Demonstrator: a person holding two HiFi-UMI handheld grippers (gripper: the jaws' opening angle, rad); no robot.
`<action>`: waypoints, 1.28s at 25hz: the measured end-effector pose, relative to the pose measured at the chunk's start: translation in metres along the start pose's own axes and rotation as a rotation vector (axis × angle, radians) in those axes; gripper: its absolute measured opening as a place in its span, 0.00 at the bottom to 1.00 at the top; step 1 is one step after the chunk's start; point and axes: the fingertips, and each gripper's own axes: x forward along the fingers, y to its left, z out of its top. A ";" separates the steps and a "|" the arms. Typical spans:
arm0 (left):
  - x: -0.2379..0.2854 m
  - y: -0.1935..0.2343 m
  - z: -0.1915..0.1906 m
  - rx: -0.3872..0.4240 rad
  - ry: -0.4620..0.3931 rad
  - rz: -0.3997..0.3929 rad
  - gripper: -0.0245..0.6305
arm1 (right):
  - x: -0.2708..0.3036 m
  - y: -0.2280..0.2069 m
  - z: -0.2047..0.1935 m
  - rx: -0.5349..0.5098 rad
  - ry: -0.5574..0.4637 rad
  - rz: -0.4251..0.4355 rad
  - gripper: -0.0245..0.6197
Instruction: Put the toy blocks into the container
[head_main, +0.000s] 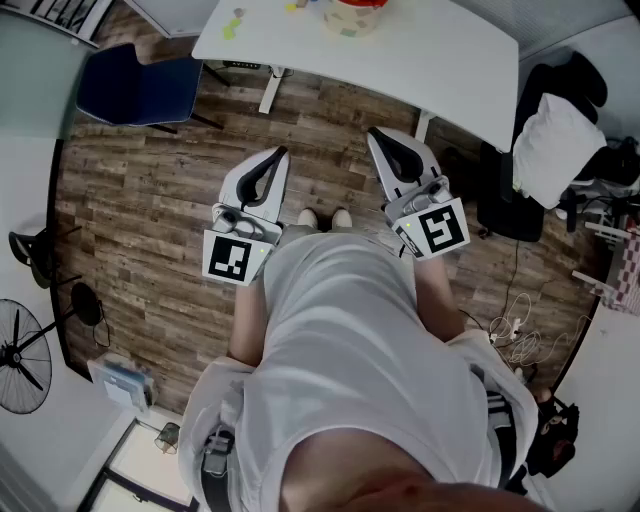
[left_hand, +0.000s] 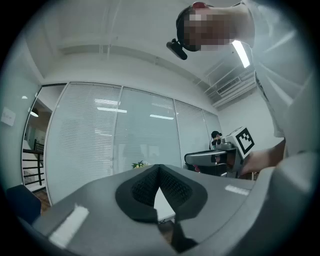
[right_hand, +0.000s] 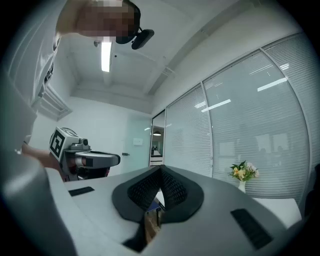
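Both claws need to come up to the desk (head_main: 430, 55) before anything else. The left claw (head_main: 275, 155) is clenched on nothing, short of the desk's near edge. It should open, then meet a toy block squarely. The right claw (head_main: 380, 135) is likewise clenched and empty.

The toy blocks (head_main: 230, 30) at the desk's left end are too small to tell apart. The container (head_main: 357, 14), mid-desk, is cut off at the top.

A dark wood-plank floor (head_main: 150, 200) ran under a white table (head_main: 420, 50), with a blue chair (head_main: 140, 90) beside it and a black fan (head_main: 20, 360) near the wall. Glass partitions (left_hand: 90, 135) with blinds lined the room beneath a ceiling strip light (right_hand: 105, 56).
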 end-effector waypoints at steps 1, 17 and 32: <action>-0.001 -0.001 0.000 -0.001 0.004 0.000 0.03 | 0.000 0.000 0.000 0.001 0.000 0.000 0.03; -0.025 0.045 -0.010 -0.037 -0.008 0.019 0.03 | 0.031 -0.001 -0.014 0.068 0.026 -0.068 0.04; 0.034 0.122 -0.037 -0.036 0.027 0.031 0.03 | 0.118 -0.064 -0.039 0.081 0.042 -0.066 0.04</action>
